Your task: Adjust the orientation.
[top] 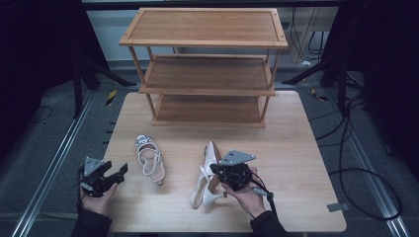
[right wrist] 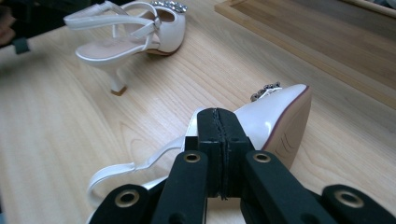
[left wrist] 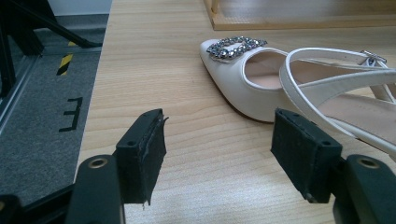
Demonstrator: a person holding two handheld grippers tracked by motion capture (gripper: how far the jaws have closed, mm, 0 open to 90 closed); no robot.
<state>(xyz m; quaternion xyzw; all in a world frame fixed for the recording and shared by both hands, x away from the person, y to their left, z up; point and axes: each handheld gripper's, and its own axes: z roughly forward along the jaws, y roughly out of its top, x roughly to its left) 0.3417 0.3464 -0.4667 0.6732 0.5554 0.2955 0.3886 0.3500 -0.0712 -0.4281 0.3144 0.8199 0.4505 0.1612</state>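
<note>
Two white slingback heels with jewelled buckles are on the wooden table (top: 296, 163). One shoe (top: 148, 155) stands upright left of centre, its toe (left wrist: 243, 88) just beyond my left gripper (left wrist: 219, 140). That left gripper (top: 117, 173) is open with nothing between its fingers. The other shoe (top: 210, 158) lies on its side at centre. My right gripper (top: 217, 170) sits over its middle. In the right gripper view the right gripper (right wrist: 219, 126) is shut, and the side edge of this shoe (right wrist: 275, 121) and its strap run into the jaws.
A three-tier bamboo shoe rack (top: 205, 74) stands at the back of the table, its shelves bare. Its base (right wrist: 317, 42) lies beyond the shoes. The upright shoe (right wrist: 140, 32) is far left in the right gripper view. Grey floor and rails flank the table.
</note>
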